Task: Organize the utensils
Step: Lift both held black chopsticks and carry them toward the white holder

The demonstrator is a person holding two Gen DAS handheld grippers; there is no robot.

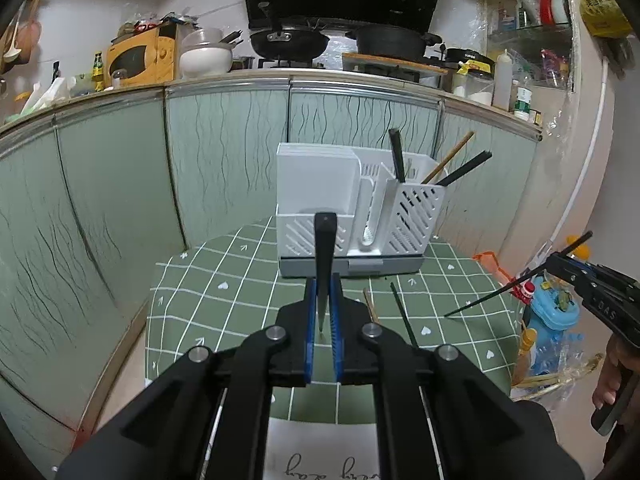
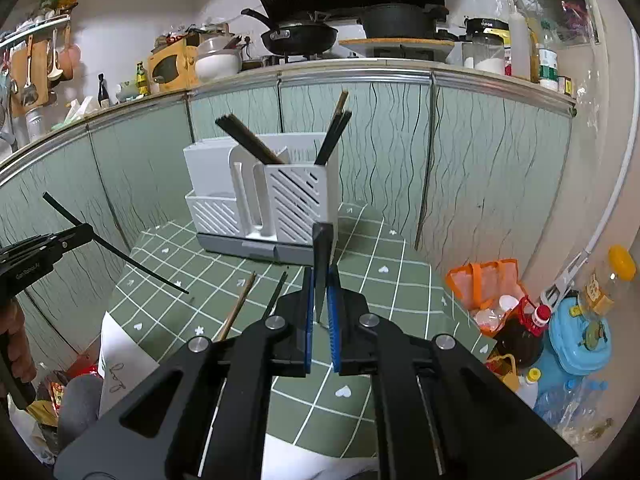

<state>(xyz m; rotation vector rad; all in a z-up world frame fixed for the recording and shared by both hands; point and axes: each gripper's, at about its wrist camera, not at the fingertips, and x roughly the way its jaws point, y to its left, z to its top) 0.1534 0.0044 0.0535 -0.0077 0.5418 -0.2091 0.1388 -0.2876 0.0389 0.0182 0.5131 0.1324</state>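
Cramped kitchen, green checked tablecloth (image 1: 224, 280): both the left gripper (image 1: 324, 280) and right gripper (image 2: 322, 276) are clamping black chopsticks (image 2: 116, 252); they're probably best dropped tip-first into the white caddy's (image 1: 352, 208) slotted bin at the far edge.

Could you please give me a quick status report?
Left gripper and right gripper each shut on one black chopstick. Two chopsticks remain on the table. Organizer unobstructed.
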